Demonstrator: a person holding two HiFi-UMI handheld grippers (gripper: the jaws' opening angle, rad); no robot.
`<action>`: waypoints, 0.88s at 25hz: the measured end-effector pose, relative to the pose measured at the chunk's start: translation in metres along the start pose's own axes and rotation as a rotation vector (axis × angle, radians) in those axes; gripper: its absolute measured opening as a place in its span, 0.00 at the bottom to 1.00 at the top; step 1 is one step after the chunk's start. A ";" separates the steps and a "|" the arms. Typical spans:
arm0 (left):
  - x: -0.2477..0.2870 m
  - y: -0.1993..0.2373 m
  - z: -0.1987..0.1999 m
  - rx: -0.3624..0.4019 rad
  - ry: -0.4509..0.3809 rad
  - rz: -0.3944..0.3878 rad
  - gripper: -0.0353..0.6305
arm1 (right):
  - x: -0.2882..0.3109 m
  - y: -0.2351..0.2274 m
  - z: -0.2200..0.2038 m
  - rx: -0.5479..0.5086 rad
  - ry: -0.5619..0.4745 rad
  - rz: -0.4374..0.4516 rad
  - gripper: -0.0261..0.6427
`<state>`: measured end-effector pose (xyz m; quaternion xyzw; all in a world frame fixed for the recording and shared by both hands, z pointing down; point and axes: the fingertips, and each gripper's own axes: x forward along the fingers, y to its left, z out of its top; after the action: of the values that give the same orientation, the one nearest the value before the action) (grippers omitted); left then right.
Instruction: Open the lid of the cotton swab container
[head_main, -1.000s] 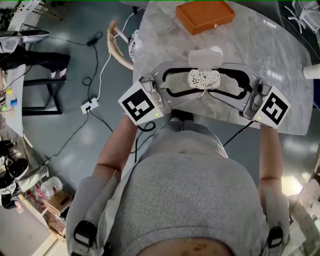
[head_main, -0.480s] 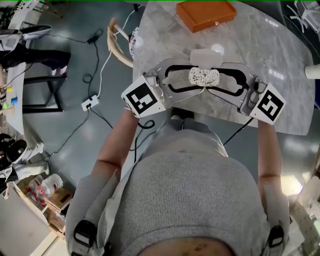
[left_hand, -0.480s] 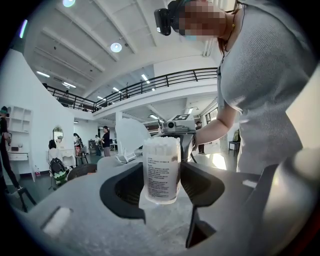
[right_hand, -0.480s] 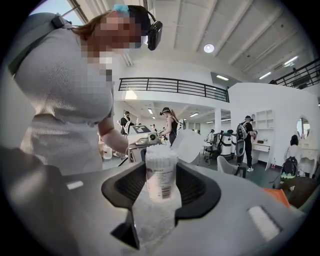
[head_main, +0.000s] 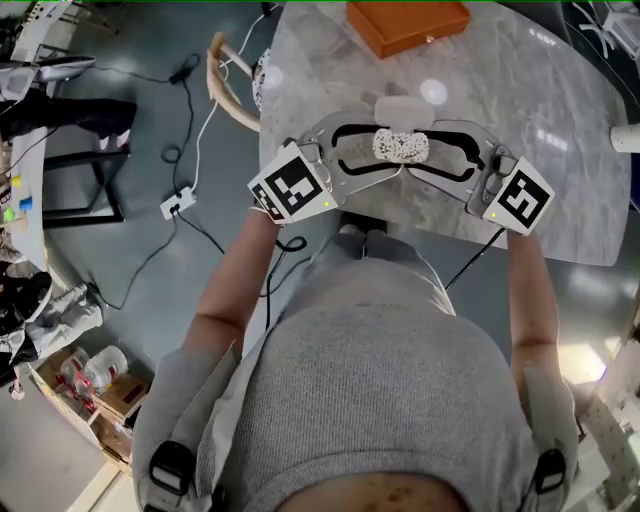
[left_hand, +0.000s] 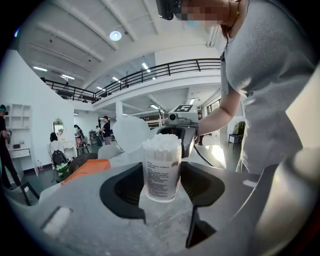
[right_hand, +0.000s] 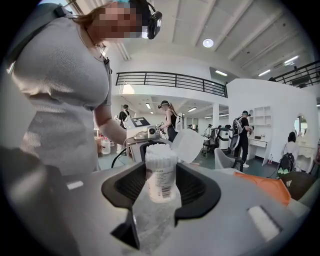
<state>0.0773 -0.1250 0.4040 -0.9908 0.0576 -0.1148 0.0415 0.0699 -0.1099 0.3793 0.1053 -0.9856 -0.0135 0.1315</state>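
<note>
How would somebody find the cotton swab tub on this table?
Look at the grey marble table. By the edge nearest the person stands the cotton swab container, a clear tub. Only it is packed with white swab tips, lid flipped open.

The cotton swab container (left_hand: 161, 170) stood upright on the desk (left_hand: 167, 227) between the left tongs' (left_hand: 163, 196) parted jaws, its lid (left_hand: 131, 133) flipped open.
</note>
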 end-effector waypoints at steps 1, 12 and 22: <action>0.001 0.001 -0.004 -0.002 0.010 0.002 0.40 | 0.001 -0.001 -0.004 0.001 0.005 -0.002 0.33; 0.015 0.004 -0.048 -0.037 0.125 0.003 0.40 | 0.011 -0.006 -0.043 0.009 0.084 0.000 0.33; 0.024 0.005 -0.084 -0.053 0.222 -0.015 0.40 | 0.020 -0.013 -0.081 0.058 0.090 0.025 0.33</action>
<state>0.0804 -0.1389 0.4900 -0.9732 0.0577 -0.2226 0.0077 0.0749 -0.1268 0.4621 0.0972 -0.9799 0.0214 0.1728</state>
